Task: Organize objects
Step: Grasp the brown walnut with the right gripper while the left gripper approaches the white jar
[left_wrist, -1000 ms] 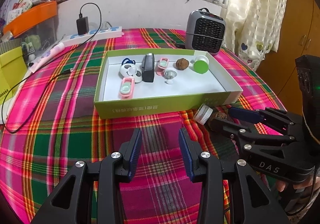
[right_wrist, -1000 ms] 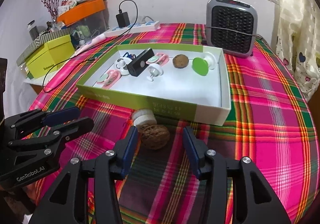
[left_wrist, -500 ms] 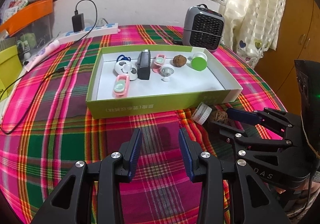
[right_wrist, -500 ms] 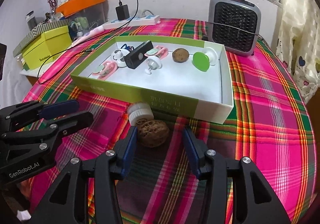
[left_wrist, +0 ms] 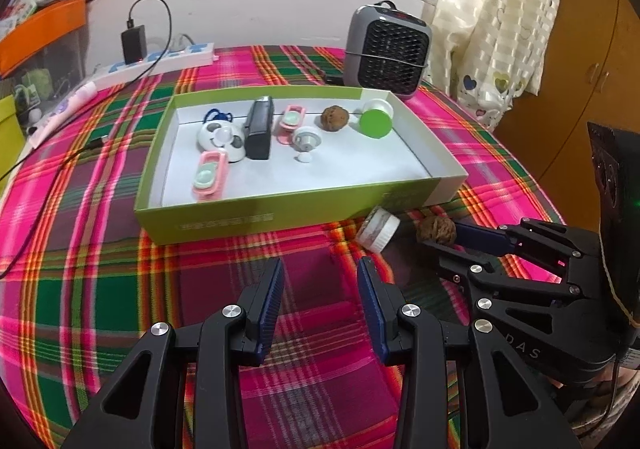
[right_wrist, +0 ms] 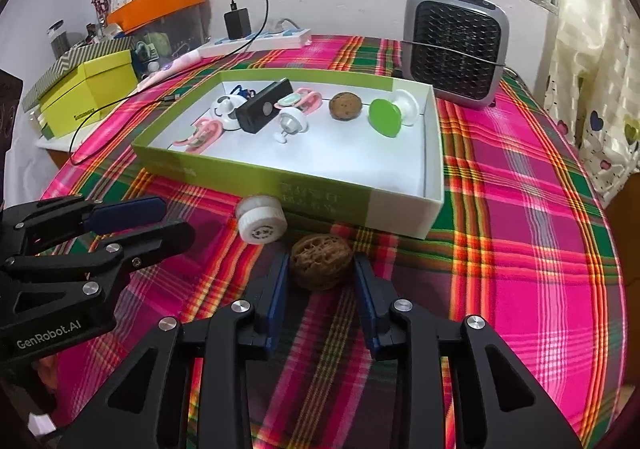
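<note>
Right hand-held gripper (right_wrist: 321, 276) has just been closing its jaws around the walnut (right_wrist: 321, 261), which sits between the blue pads on the plaid-covered desk (right_wrist: 520, 249), just in front of the near wall of the green box (right_wrist: 320, 191); the pads look to be touching or all but touching the shell's two sides, so I read this as the grasping step of putting loose things into the box. The left hand-held gripper (left_wrist: 320, 281) hangs over bare cloth with its jaws partly open and nothing between them. What the next move seems to call for is a firm enough squeeze on a hard, rounded shell that could squirt out sideways, then a lift clear of the box wall and a carry over it to the white floor inside, where open space lies on the right. The walnut is brown, deeply wrinkled and roughly oval, resting on its side. Just beside it, to its left in the right wrist view, a small white ribbed cap (right_wrist: 261, 221) lies tipped against the box wall, near enough to be nudged. A second, similar brown nut (right_wrist: 345, 105) lies inside the box already, among other small items.
</note>
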Tool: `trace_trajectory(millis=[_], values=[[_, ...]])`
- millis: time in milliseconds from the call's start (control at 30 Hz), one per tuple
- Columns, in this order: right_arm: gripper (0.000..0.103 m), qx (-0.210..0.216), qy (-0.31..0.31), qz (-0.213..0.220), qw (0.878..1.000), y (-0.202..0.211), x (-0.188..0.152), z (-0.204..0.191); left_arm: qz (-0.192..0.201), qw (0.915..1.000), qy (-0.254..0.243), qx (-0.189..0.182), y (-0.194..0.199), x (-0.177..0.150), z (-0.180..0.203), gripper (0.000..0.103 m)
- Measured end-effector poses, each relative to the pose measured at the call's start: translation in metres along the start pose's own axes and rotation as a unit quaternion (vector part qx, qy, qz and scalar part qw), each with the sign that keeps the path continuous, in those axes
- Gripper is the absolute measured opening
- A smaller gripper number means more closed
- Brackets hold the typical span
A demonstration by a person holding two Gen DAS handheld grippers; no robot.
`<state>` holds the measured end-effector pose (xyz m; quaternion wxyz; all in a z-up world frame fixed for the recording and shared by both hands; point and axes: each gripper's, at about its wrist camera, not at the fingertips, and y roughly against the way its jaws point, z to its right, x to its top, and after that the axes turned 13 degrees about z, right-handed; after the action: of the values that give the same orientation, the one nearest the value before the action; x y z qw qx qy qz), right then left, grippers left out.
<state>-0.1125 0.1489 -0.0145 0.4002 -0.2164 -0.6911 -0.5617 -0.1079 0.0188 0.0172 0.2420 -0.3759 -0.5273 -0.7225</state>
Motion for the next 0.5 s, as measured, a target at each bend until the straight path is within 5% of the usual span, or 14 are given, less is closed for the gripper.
trace_trajectory(millis=[200, 500], values=[[0.033, -0.009, -0.007, -0.001, 1.0, 0.006, -0.004, 0.013, 0.003, 0.9993, 0.003, -0.036, -0.005, 0.003, 0.008, 0.044], [0.033, -0.015, -0.019, 0.0, 1.0, 0.014, -0.009, 0.029, -0.005, 0.999, -0.021, -0.04, -0.02, 0.009, 0.024, 0.044]])
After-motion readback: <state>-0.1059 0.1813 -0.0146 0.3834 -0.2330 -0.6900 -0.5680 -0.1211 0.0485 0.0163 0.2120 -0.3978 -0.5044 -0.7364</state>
